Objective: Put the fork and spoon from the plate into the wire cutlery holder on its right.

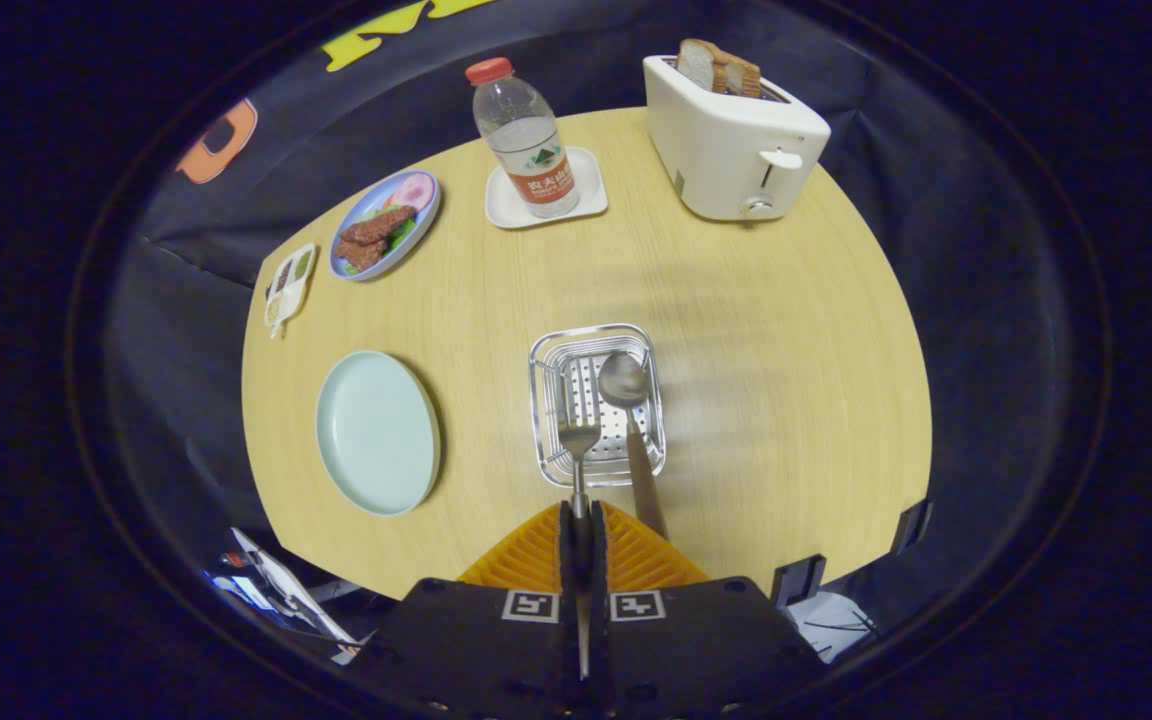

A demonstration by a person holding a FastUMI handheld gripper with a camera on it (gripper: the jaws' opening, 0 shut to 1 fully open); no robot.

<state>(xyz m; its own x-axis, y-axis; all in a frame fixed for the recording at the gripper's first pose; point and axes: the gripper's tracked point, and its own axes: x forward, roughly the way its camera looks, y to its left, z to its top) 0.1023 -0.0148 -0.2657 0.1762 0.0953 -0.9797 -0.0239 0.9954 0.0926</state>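
My gripper (581,520) is shut on the metal fork (578,445), whose handle runs back between the two fingers. The tines point forward over the near edge of the wire cutlery holder (548,352), which stands just ahead of the fingers. A spoon (626,385) with a brown handle lies in the holder, its bowl inside and its handle sticking out over the near rim towards the right finger. The pale blue plate (378,432) sits left of the holder with nothing on it.
On the round wooden table (776,380) beyond the holder stand a water bottle (524,138) on a white coaster, a white toaster (731,140) with bread, a plate of food (386,224) and a small sauce tray (288,285).
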